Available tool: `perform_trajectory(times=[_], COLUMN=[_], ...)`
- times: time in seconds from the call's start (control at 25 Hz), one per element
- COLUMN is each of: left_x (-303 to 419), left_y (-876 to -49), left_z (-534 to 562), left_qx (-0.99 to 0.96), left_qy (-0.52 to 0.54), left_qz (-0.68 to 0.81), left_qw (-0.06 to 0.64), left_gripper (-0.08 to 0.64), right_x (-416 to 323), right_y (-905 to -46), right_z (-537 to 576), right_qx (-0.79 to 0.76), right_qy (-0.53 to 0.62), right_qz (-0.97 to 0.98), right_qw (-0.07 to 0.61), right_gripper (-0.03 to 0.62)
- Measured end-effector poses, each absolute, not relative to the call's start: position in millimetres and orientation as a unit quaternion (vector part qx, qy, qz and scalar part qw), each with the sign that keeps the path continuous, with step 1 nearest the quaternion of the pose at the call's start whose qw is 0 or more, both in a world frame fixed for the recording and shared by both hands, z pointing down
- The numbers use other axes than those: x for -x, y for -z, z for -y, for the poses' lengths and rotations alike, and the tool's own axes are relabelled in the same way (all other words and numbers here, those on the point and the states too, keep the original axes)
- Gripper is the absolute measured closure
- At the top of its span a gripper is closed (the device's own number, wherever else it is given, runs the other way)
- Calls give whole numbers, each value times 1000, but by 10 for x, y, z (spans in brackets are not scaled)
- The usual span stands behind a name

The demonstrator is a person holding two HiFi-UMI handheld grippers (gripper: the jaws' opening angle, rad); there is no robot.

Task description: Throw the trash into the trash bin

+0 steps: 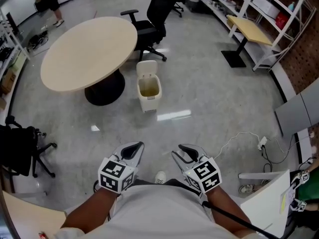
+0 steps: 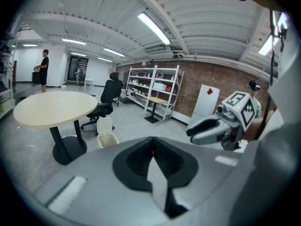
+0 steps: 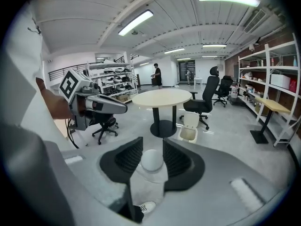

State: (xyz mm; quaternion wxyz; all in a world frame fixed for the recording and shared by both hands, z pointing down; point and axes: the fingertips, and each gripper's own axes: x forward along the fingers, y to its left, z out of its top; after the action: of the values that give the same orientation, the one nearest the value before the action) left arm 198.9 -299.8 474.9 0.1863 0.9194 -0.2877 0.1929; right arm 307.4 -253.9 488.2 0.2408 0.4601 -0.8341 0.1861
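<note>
The trash bin [image 1: 148, 86] is cream-white with its lid swung up, and it stands on the grey floor beside the round table [image 1: 89, 51]. It also shows small ahead as the bin [image 2: 107, 134] and the bin [image 3: 189, 128] in the two gripper views. Both grippers are held low in front of the person, well short of it. My right gripper [image 3: 153, 144] is shut on a white bottle with a rounded cap [image 3: 151, 163]; the bottle is hidden in the head view, where the right gripper [image 1: 184, 152] points at the bin. My left gripper [image 2: 153, 141] has its pads meeting at the tips with nothing between them.
A black office chair [image 1: 152, 19] stands behind the bin, and another chair [image 1: 22, 148] is at the left. Shelving [image 1: 259, 9] and a small desk [image 1: 249, 31] line the far right wall. A white cable [image 1: 239, 138] lies on the floor at the right. A person [image 1: 50, 1] stands far off.
</note>
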Motion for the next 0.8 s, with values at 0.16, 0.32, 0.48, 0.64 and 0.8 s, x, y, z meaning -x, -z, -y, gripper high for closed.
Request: perform_trajectory(times=[0.16,0.32,0.48,0.64,0.8], left_x=[-2152,-2264,-2313,-2379,-2438], left_y=[-4729,-4728,-4734,-4735,-4800], left_z=[3086,3114,3159,3215,3228], left_qx=[-916,-915,-912,-912,-912], left_qy=[-185,-190,-193,-190,-194], left_qz=[303,306,311,314,308], left_qw=[185,183,182,185,190], left_gripper=[552,552,552,552,552], right_x=[-3213,-3332,-3407,-3439,-3483], right_y=[-4898,-4889,-4877,-4875,-4906], right_z=[2607,2688,2746,2784,2801], right_qx=[-445,-440,-440,-439,-438], right_qy=[-178,-175,-177,-180,-182], right_qz=[842,846,847,847,845], right_qw=[247,247,241,241,246], right_gripper=[457,457,457,457,457])
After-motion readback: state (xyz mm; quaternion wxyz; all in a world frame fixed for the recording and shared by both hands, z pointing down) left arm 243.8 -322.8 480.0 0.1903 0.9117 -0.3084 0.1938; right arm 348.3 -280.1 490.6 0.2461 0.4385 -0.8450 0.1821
